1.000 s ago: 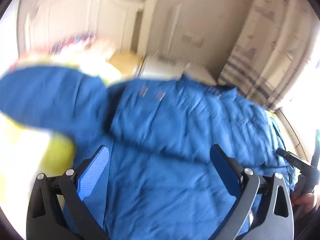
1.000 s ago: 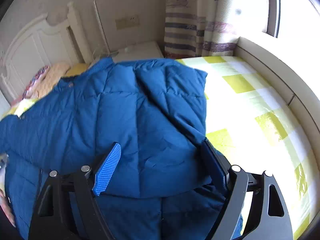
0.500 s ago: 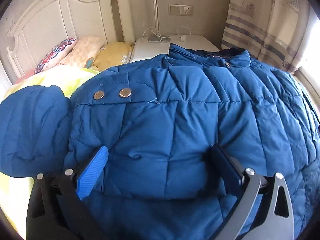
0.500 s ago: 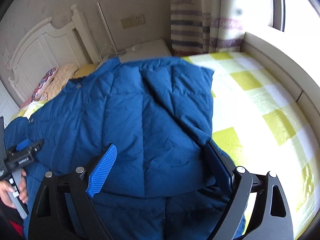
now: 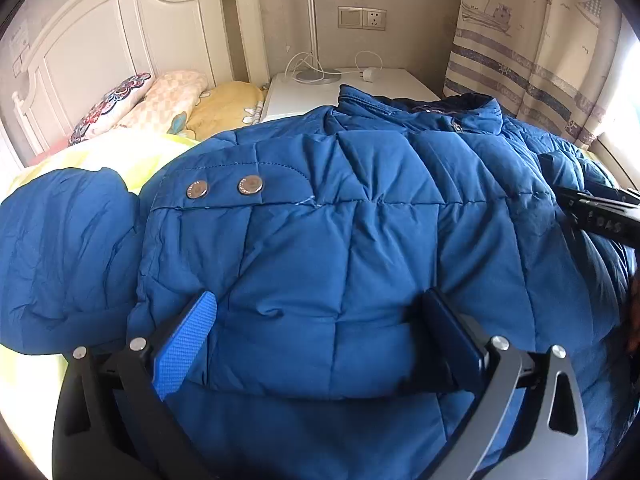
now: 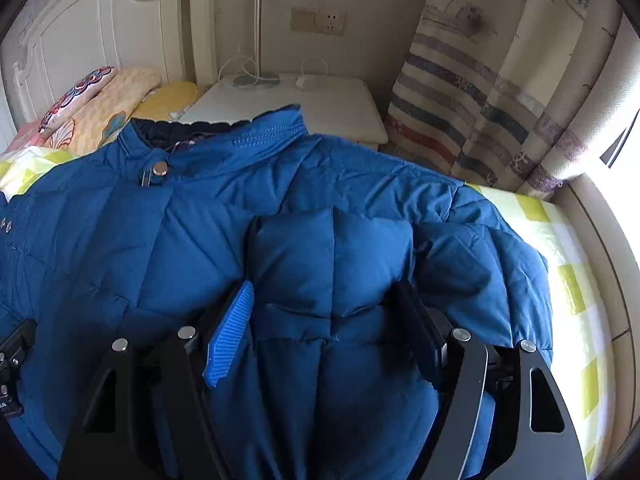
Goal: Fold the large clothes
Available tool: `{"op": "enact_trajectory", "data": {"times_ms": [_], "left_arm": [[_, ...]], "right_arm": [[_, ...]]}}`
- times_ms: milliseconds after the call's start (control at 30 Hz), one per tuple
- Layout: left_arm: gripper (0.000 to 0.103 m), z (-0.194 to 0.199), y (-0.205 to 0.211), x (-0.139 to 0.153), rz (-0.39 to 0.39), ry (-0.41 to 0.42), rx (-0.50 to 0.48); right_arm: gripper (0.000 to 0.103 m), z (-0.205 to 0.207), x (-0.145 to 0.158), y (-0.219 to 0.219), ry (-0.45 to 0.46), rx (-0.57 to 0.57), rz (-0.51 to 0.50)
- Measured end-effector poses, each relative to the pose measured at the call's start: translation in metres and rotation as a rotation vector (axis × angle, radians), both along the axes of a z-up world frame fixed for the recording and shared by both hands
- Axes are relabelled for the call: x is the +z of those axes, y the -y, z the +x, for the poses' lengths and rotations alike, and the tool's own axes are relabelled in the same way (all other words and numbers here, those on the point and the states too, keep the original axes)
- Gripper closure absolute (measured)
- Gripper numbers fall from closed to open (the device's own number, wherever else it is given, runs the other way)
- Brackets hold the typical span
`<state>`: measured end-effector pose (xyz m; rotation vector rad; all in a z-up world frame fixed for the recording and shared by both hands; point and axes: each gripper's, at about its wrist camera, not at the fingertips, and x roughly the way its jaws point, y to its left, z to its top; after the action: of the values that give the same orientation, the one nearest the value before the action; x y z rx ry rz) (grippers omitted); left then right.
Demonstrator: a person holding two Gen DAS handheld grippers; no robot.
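A large blue quilted down jacket (image 5: 328, 216) lies spread on the bed, collar toward the nightstand, two metal snaps on its left side. Its left sleeve (image 5: 60, 252) lies out to the left. My left gripper (image 5: 320, 332) is open, its fingers straddling a puffy fold of the jacket's left half. In the right wrist view the jacket (image 6: 200, 220) fills the middle, and a folded sleeve panel (image 6: 332, 256) bulges between the fingers of my open right gripper (image 6: 324, 324). The right gripper's body shows at the right edge of the left wrist view (image 5: 600, 216).
The bed has a yellow-checked sheet (image 6: 568, 280). Pillows (image 5: 160, 100) lie against the white headboard (image 5: 100, 40). A white nightstand (image 6: 320, 100) with a lamp base and cable stands behind the collar. A striped curtain (image 6: 500, 100) hangs at right.
Both grippers have moved forward and lower onto the jacket. The right camera has swung toward the collar and nightstand. The jaws have stayed open.
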<state>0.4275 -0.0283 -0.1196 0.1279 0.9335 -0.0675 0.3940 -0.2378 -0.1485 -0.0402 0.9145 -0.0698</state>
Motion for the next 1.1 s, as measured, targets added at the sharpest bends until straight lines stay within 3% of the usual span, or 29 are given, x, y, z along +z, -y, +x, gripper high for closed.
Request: {"op": "enact_trajectory", "data": {"times_ms": [100,167,233,267,333,400,500,533,633,733,867,1000,1100], "left_arm": [[0.002,0.000,-0.001,0.000,-0.006,0.001,-0.001],[0.002,-0.001,-0.001,0.000,-0.009,0.002,-0.001],[0.002,-0.001,-0.002,0.000,-0.012,0.004,-0.001],[0.002,-0.001,-0.001,0.001,-0.014,0.005,-0.001],[0.002,-0.004,-0.005,0.003,-0.037,0.017,-0.003],[0.007,-0.013,-0.019,0.014,-0.090,0.036,0.013],[0.010,-0.031,-0.083,0.069,-0.240,0.158,0.157],[0.009,-0.040,-0.120,0.094,-0.273,0.232,0.262],[0.003,-0.068,-0.212,0.127,-0.310,0.318,0.558],[0.003,-0.091,-0.296,0.121,-0.353,0.274,0.777],[0.003,-0.110,-0.377,0.102,-0.279,0.207,0.960],[0.011,-0.113,-0.430,0.077,-0.381,0.186,0.990],[0.020,-0.099,-0.445,0.069,-0.349,0.216,0.978]], "right_arm": [[0.031,-0.012,0.010,0.009,-0.021,-0.063,0.034],[0.031,-0.040,0.028,0.000,0.068,-0.040,0.050],[0.019,-0.067,0.034,-0.017,0.119,0.016,0.014],[0.014,-0.073,0.028,-0.023,0.110,0.041,-0.002],[0.014,-0.073,0.004,-0.036,0.032,0.067,-0.047],[0.011,-0.072,-0.006,-0.033,0.034,0.053,-0.042],[0.007,-0.067,-0.010,-0.026,0.021,0.039,-0.008],[0.006,-0.067,-0.010,-0.025,0.022,0.038,-0.004],[0.005,-0.066,-0.010,-0.024,0.019,0.035,-0.003],[0.005,-0.065,-0.011,-0.023,0.019,0.035,0.001],[0.005,-0.063,-0.011,-0.022,0.020,0.035,-0.005],[0.005,-0.067,-0.011,-0.026,0.022,0.034,-0.002],[0.005,-0.069,-0.010,-0.028,0.022,0.034,-0.002]]}}
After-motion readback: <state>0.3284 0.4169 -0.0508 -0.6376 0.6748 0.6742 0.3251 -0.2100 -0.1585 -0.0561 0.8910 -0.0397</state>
